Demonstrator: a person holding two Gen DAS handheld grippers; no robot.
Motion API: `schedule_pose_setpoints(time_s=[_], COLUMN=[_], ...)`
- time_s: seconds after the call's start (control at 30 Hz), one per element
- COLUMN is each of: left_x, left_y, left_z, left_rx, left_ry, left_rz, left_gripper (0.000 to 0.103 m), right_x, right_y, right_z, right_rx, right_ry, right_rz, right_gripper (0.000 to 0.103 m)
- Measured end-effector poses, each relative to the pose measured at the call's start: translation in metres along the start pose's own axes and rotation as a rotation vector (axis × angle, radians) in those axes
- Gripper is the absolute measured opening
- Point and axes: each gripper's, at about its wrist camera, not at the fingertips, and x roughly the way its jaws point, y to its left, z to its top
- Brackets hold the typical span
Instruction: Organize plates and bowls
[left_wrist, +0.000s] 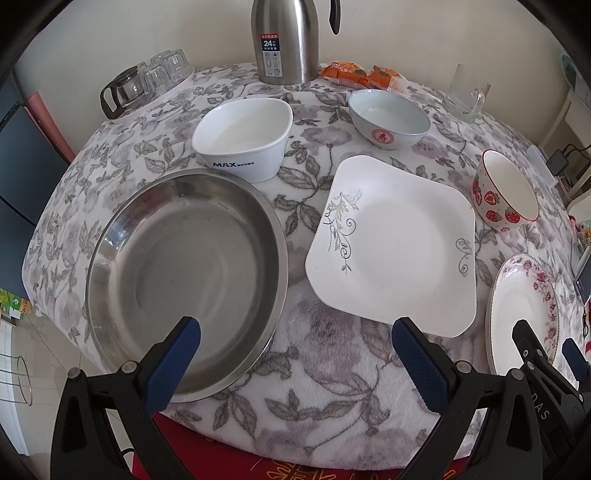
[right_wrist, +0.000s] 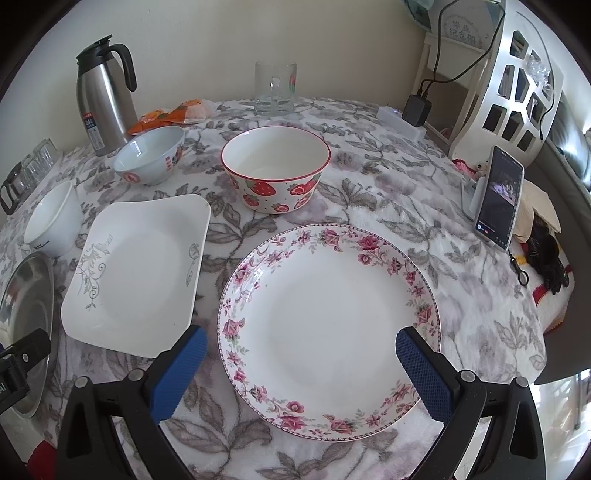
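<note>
On the floral cloth lie a steel pan (left_wrist: 184, 280), a square white plate (left_wrist: 395, 247) and a round rose-rimmed plate (right_wrist: 328, 328). Behind them stand a white MAX bowl (left_wrist: 245, 138), a pale blue bowl (left_wrist: 389, 118) and a strawberry bowl (right_wrist: 275, 168). My left gripper (left_wrist: 295, 332) is open and empty, above the near table edge between the pan and the square plate. My right gripper (right_wrist: 301, 341) is open and empty, its fingers spread over the near half of the rose-rimmed plate, and it also shows in the left wrist view (left_wrist: 543, 339).
A steel thermos (left_wrist: 284, 40), orange snack packs (left_wrist: 358, 74) and a glass mug (right_wrist: 275, 88) stand at the back. Upturned glasses and a glass pot (left_wrist: 144, 83) sit back left. A phone on a stand (right_wrist: 498, 199), a charger and a white rack are at the right.
</note>
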Motion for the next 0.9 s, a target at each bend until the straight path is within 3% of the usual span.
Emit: schedule_pose_setpoints(time_s=[0.9], left_x=[-0.0015], left_y=[0.0009], left_z=[0.0018], left_rx=[-0.002], left_ry=[0.006], left_rz=[-0.001], left_gripper=[0.103], right_x=[0.0021], right_y=[0.0004], right_z=[0.0003], right_rx=[-0.004], right_ry=[0.012], right_rz=[-0.007], right_gripper=[0.103])
